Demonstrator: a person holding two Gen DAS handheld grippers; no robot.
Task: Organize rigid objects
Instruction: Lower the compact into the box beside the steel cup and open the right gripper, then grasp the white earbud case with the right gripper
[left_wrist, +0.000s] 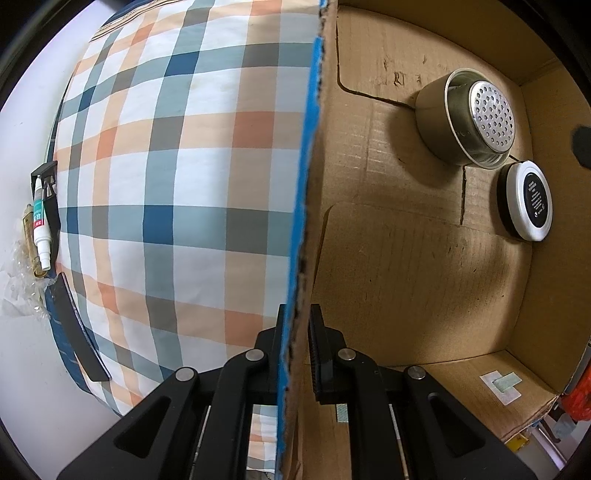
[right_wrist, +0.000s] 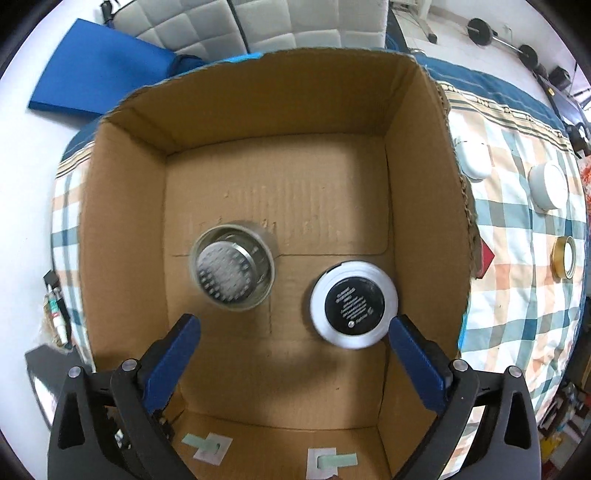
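- Cardboard box (right_wrist: 122, 229) wall is clamped at its blue-edged rim by the left gripper (left_wrist: 295, 354), one finger on either side.
- Wide-spread jaws are shown by the right gripper (right_wrist: 291, 354), held empty above the box interior.
- On the box floor, a metal strainer cup (right_wrist: 232, 266) and a white-rimmed round tin (right_wrist: 354, 303) are seen apart.

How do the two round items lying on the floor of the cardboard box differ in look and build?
The metal cup is silvery, open-topped, with a perforated strainer disc inside; the white tin is closed, its lid black-centred with small print. The metal cup has taller walls, seen in the left wrist view; the white tin is flat and low. Both are round and rest apart on the floor of the cardboard box.
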